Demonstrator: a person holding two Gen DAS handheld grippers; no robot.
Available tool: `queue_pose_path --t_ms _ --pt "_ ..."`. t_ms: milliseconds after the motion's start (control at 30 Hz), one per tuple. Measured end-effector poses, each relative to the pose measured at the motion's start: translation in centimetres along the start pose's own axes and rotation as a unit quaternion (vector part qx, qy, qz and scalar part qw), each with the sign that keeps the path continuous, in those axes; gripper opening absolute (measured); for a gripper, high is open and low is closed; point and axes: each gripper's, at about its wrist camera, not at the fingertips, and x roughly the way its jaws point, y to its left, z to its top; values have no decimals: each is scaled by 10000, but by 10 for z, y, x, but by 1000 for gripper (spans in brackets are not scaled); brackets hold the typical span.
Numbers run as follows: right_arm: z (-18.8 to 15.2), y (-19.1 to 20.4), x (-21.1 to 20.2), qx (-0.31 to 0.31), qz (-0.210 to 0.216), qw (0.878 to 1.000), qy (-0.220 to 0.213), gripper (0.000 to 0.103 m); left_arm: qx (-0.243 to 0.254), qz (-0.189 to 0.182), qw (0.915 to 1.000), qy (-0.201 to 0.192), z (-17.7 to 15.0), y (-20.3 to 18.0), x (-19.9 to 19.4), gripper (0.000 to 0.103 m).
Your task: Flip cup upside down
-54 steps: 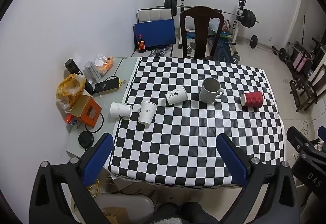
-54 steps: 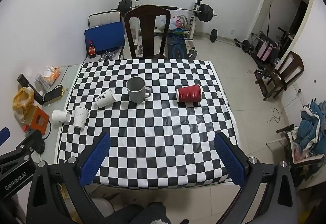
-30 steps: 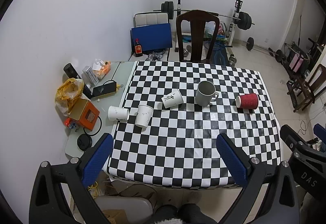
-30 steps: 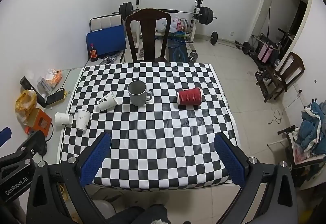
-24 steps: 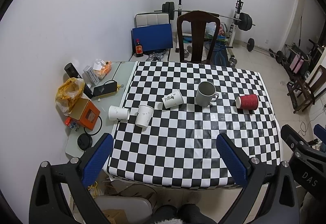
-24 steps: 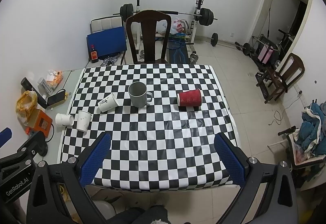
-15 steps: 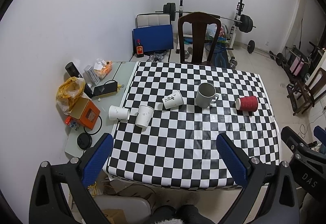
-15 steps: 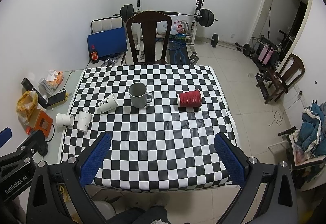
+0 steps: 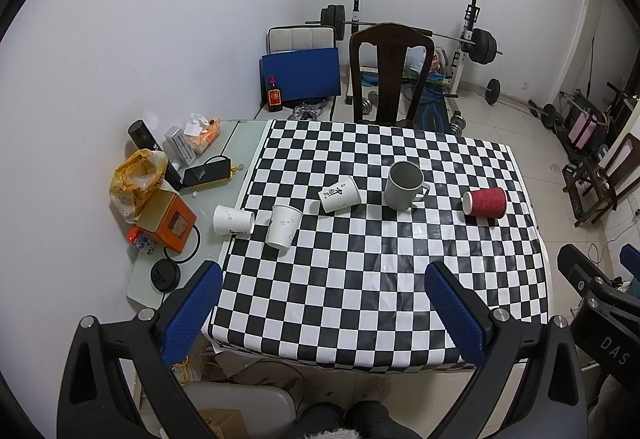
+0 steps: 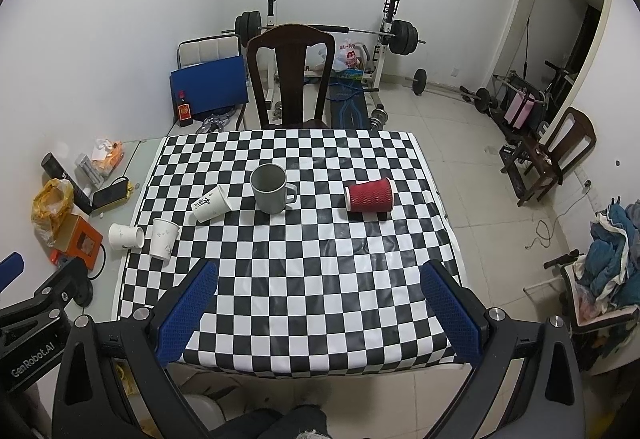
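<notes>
A grey mug [image 9: 403,185] [image 10: 271,188] stands upright mid-table on the checkered cloth [image 9: 360,279]. A red ribbed paper cup [image 9: 485,202] [image 10: 369,195] lies on its side to the right. A white printed paper cup [image 9: 339,194] [image 10: 211,203] lies on its side left of the mug. Another white cup [image 9: 284,226] [image 10: 164,238] stands rim-up near the left edge, and a third [image 9: 233,220] [image 10: 125,236] lies on its side beyond it. My left gripper [image 9: 320,315] and right gripper [image 10: 320,311] are both open and empty, high above the near table edge.
A dark wooden chair [image 9: 390,75] stands at the far side. A glass side table [image 9: 240,137] on the left holds an orange box [image 9: 168,221], a yellow bag, a phone and bottles. Gym weights stand at the back wall. The other gripper shows at each view's lower outer edge.
Both grippers have drawn back and up a little, so the table looks smaller and lower in view. The cups have not moved.
</notes>
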Motion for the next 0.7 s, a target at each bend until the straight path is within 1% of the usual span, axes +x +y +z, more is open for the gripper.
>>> queue_pose_path --t_ms 700 --pt "0 0 -2 1 -3 10000 -40 102 -12 -5 10000 -19 2 -1 -3 103"
